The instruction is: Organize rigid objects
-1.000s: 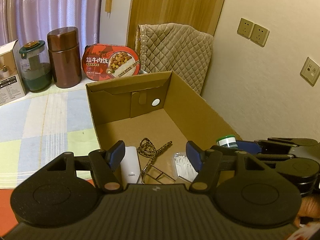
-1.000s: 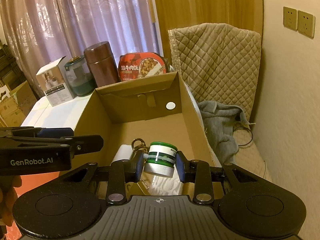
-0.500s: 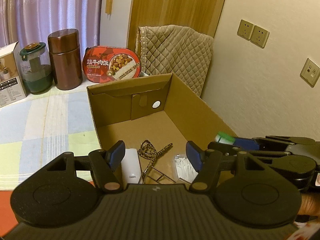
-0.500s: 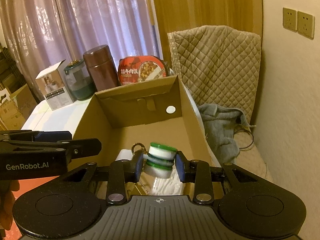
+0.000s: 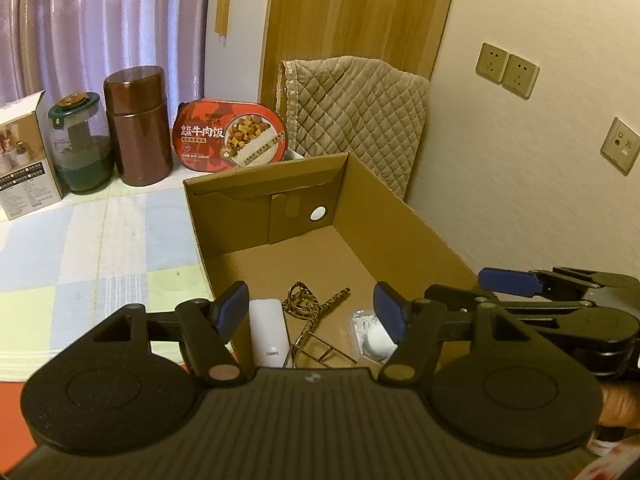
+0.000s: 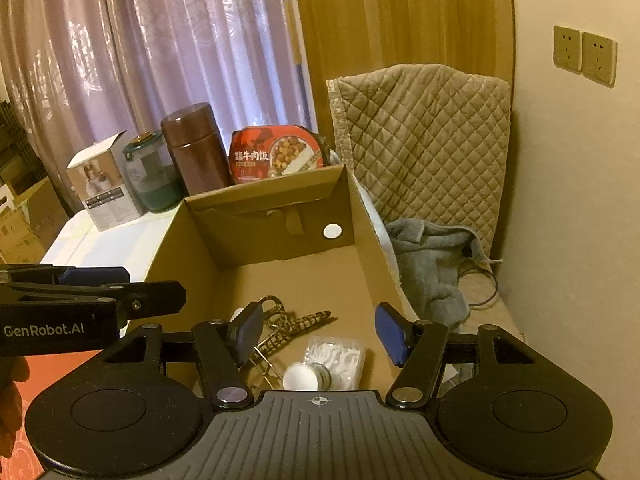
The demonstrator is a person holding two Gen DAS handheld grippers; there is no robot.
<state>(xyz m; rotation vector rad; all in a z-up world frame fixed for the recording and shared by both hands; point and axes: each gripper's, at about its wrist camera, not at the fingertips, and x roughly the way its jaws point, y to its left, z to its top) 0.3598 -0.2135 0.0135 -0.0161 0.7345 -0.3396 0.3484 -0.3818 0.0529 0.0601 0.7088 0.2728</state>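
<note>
An open cardboard box stands on the table. Inside lie a white power bank, a patterned cord, a wire rack, a clear pack of floss picks and a small white jar on its side. My right gripper is open and empty above the jar. My left gripper is open and empty over the box's near end.
Behind the box stand a red meal tub, a brown canister, a green-lidded glass jar and a white carton. A checked cloth covers the table. A quilted chair with grey cloth stands right.
My right gripper opened and let go of the jar, which fell into the box and now lies on its side by the floss picks. The left gripper stayed open and barely moved.
</note>
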